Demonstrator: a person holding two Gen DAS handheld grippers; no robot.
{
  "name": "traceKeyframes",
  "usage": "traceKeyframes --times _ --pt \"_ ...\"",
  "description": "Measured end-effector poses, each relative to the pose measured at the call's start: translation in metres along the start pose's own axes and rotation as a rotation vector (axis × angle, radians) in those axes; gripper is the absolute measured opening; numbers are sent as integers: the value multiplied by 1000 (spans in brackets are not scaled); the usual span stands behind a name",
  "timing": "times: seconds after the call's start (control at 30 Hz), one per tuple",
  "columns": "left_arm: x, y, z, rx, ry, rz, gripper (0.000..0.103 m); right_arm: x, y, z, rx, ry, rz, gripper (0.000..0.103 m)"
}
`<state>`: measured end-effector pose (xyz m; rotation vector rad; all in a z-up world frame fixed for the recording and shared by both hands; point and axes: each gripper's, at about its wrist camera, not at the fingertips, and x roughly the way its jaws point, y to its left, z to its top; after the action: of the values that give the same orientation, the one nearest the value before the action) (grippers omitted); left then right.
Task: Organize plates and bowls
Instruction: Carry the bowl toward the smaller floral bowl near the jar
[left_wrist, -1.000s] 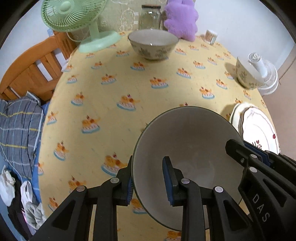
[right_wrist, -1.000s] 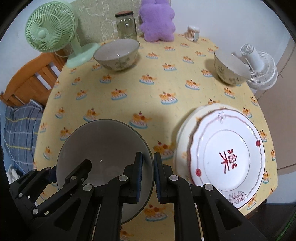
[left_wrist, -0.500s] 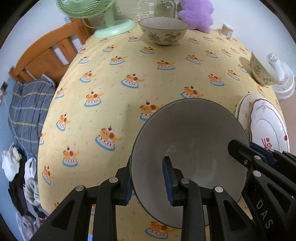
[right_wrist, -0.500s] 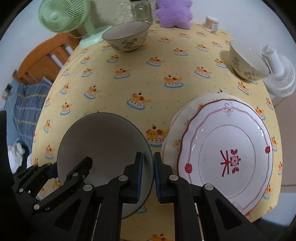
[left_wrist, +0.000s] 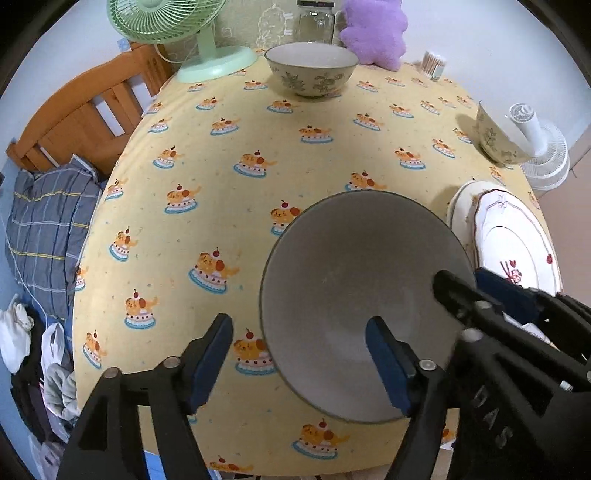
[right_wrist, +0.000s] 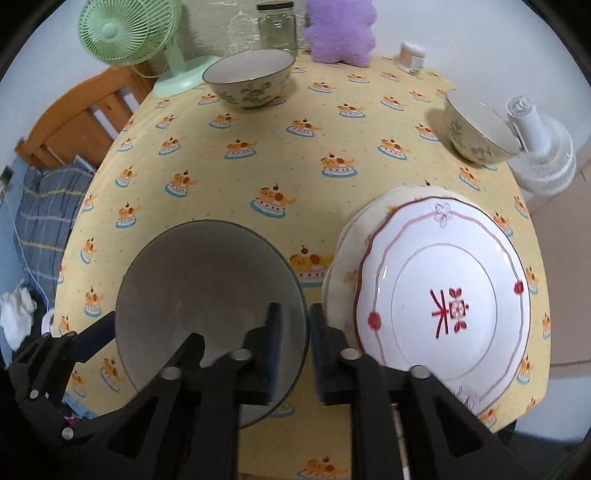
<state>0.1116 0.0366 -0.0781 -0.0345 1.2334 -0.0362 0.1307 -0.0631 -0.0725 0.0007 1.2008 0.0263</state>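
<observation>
A grey bowl (left_wrist: 354, 280) (right_wrist: 207, 280) stands near the table's front edge. My left gripper (left_wrist: 299, 358) is open, its fingers wide apart astride the bowl's left rim and clear of it. My right gripper (right_wrist: 293, 354) is shut on the bowl's right rim. It also shows in the left wrist view (left_wrist: 480, 291). A white plate with red marks (right_wrist: 443, 291) (left_wrist: 513, 251) lies on a cream plate (right_wrist: 343, 251) to the right. Two floral bowls stand further off, one at the back (left_wrist: 312, 68) (right_wrist: 249, 77), one at the right edge (left_wrist: 498, 136) (right_wrist: 476, 127).
A green fan (left_wrist: 173, 33), a glass jar (left_wrist: 316, 18), a purple plush (left_wrist: 373, 31) and a cotton-swab tub (left_wrist: 434, 64) line the table's back. A white fan (right_wrist: 543, 155) stands off the right edge. A wooden chair (left_wrist: 81, 114) and bedding are at the left.
My left gripper has opened and let go of the grey bowl's left rim. My right gripper still grips the right rim. The bowl sits a little further onto the table.
</observation>
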Motion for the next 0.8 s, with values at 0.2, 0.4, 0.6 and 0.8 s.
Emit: traceKeyframes --times 0.2,0.4,0.6,0.8 --pt "-18 7 6 3 -41 -30 87 -26 10 1 1 -91 -34 75" --pt "-43 6 22 13 -133 -51 90 -47 11 17 20 -133 15 84" --pt "-52 1 46 -1 -168 -34 91 -53 8 42 3 -154 58 88" --pt "-52 -5 77 -48 -189 -6 91 -53 3 75 -41 -164 81 88"
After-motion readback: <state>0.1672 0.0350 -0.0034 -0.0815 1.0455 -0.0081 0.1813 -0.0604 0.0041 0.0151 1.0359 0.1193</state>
